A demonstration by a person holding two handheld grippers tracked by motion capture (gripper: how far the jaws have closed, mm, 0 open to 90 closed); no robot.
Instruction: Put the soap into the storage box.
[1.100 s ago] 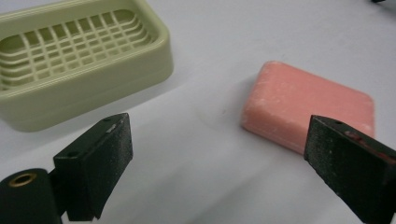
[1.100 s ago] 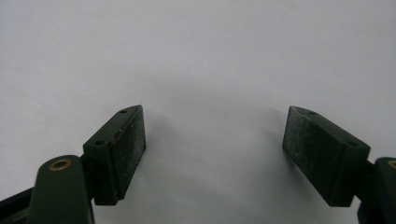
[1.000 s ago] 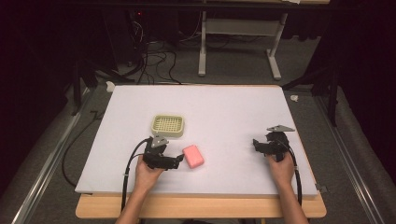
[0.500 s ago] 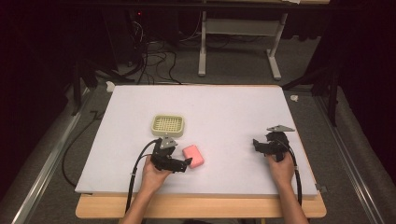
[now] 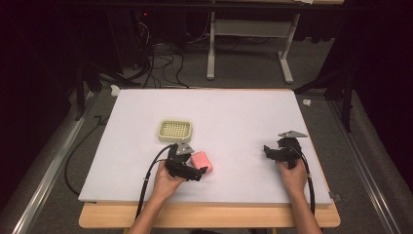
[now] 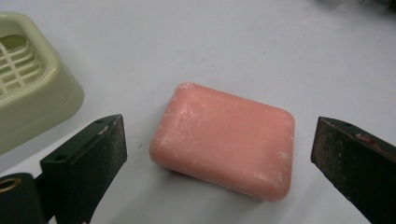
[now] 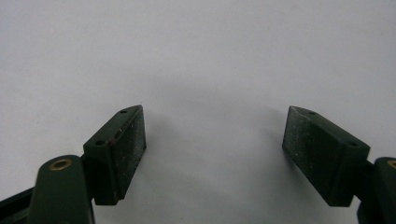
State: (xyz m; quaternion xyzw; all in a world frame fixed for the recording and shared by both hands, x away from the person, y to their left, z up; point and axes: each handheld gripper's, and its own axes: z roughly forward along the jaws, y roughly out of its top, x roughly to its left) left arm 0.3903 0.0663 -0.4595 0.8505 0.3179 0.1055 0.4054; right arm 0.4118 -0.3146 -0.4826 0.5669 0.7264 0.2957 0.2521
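A pink bar of soap (image 5: 201,160) (image 6: 224,140) lies flat on the white table. My left gripper (image 5: 199,169) (image 6: 219,154) is open, its jaws standing on either side of the soap without touching it. A pale green soap dish (image 5: 175,130) (image 6: 28,102) with a slotted grid sits just behind and to the left of the soap. My right gripper (image 5: 272,151) (image 7: 215,140) rests open near the table's right side, with only bare white surface between its jaws.
The white board (image 5: 234,117) covers a wooden table whose front edge (image 5: 209,217) shows below my hands. Beyond the far edge stand a desk frame (image 5: 248,44) and cables (image 5: 160,63) on the floor. A small white object (image 5: 115,90) lies off the far left corner.
My left gripper has slid right and forward so that its open jaws now flank the soap. The right gripper has stayed still.
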